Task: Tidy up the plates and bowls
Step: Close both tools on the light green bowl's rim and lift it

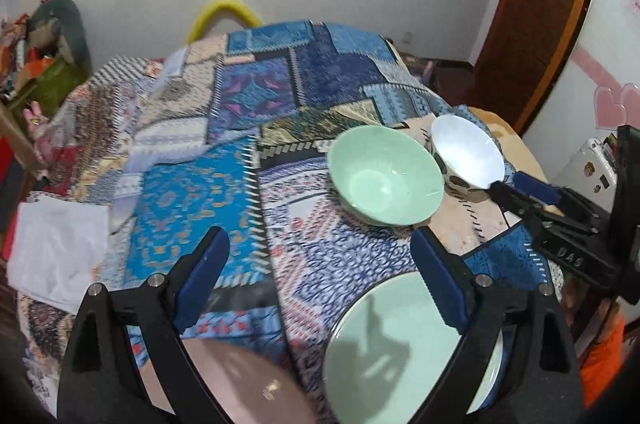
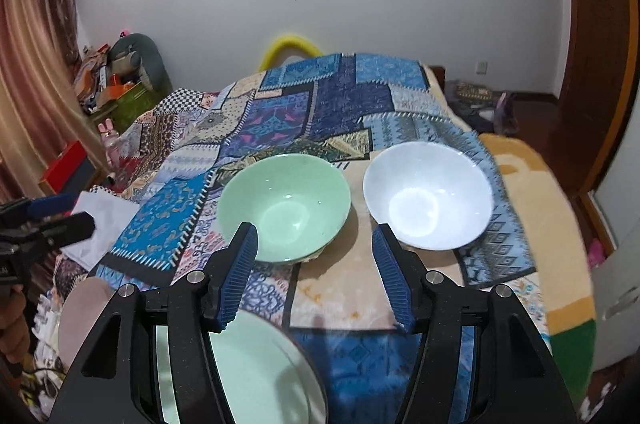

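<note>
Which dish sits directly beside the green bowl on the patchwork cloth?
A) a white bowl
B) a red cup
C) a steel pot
A: the white bowl stands just right of the green bowl in the right wrist view, both upright and empty.

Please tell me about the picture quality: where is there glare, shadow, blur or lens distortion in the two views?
Left wrist view: the white bowl is washed out by glare; a dark shadow lies on the green plate; the patterned cloth looks smeared at left. Right wrist view: the white bowl glares at its bottom; the green bowl shows small highlights. Both views bulge, with dark corners.
</note>
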`<state>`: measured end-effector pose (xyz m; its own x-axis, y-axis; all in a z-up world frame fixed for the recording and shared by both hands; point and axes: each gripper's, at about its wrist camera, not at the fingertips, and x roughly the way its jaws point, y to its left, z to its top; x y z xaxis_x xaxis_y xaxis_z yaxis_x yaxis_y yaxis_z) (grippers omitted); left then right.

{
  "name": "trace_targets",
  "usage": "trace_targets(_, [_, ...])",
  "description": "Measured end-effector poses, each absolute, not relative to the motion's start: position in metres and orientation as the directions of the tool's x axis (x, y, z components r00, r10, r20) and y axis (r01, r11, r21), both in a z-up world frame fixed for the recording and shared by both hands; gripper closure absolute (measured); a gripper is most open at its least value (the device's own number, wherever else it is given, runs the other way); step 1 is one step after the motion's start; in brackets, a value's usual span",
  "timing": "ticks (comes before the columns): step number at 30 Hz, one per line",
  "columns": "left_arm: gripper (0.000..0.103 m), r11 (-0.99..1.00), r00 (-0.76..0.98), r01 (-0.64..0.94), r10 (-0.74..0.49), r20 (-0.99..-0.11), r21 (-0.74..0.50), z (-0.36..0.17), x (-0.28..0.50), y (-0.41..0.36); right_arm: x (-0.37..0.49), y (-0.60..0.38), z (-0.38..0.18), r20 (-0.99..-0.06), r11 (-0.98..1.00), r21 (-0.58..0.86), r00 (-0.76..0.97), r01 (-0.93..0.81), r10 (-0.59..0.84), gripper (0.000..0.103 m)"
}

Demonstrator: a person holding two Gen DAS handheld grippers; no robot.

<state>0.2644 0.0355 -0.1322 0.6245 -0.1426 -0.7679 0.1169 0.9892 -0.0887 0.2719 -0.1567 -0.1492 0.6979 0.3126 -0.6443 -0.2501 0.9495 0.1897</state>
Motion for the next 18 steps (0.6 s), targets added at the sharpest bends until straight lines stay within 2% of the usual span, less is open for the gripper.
trace_targets(4, [0.011, 0.989, 0.598, 0.122, -0.140, -0.789, -0.083, -0.152, 0.292, 0.024, 0.293, -0.151, -0.165, -0.671, 0.946, 0.217, 0.667, -0.242, 0.324, 0.049])
trace_targets(11, [0.035, 0.988, 0.527, 0.123, -0.142, -0.838, -0.090, -0.188, 0.338, 0.013, 0.328, -0.146, -0.195, -0.736, 0.944, 0.231, 0.593, -0.235, 0.328, 0.070])
trace_targets(14, [0.045, 0.989, 0.504, 0.127, -0.133, -0.853, -0.079, -0.201, 0.353, 0.010, 0.334, -0.149, -0.202, -0.749, 0.946, 0.235, 0.578, -0.224, 0.323, 0.073])
trace_targets(18, [0.052, 0.992, 0.481, 0.107, -0.114, -0.869, -0.070, -0.216, 0.370, 0.012, 0.337, -0.151, -0.209, -0.761, 0.947, 0.236, 0.565, -0.218, 0.320, 0.074])
